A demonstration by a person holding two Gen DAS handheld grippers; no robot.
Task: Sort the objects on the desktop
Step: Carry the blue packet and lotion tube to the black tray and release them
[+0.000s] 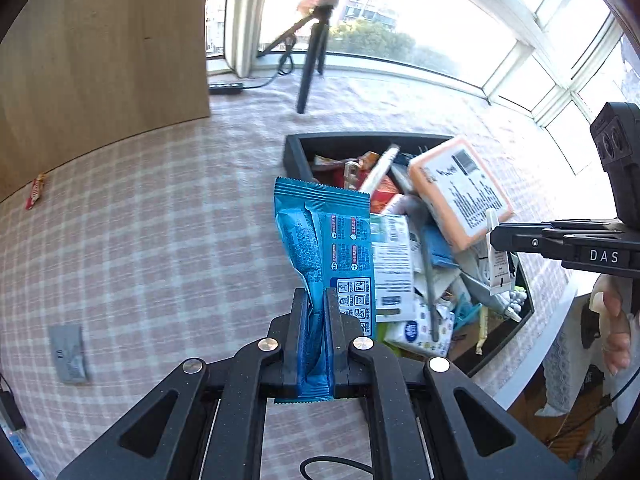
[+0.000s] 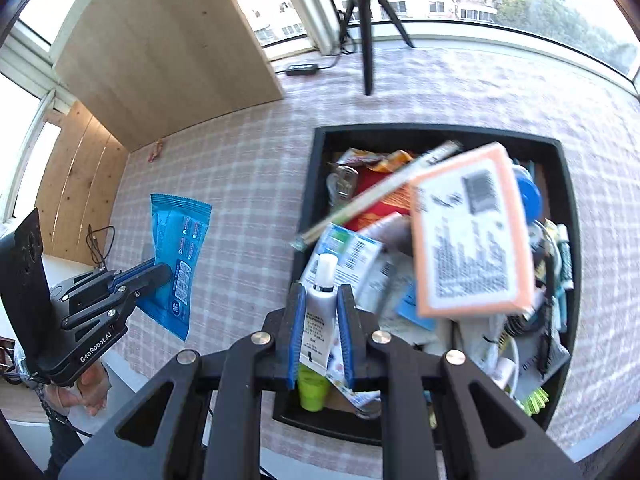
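My left gripper point(image 1: 316, 300) is shut on a blue snack packet point(image 1: 320, 236) and holds it upright above the checked tablecloth, left of a black tray point(image 1: 294, 152). The packet point(image 2: 178, 248) and left gripper point(image 2: 160, 274) also show in the right wrist view. My right gripper point(image 2: 322, 296) is shut on a white tube point(image 2: 320, 312) with a white cap, above the near left corner of the black tray point(image 2: 312, 168). The tray is heaped with packets, boxes and tubes. An orange-edged white box point(image 2: 472, 232) lies tilted on top. The right gripper point(image 1: 496, 238) enters the left wrist view from the right.
A wooden panel point(image 1: 100, 52) stands at the back left. A tripod point(image 1: 312, 52) and a power strip point(image 1: 226, 88) stand near the window. A small red packet point(image 1: 36, 196) and a grey sachet point(image 1: 70, 354) lie on the cloth at left. The table edge runs near right.
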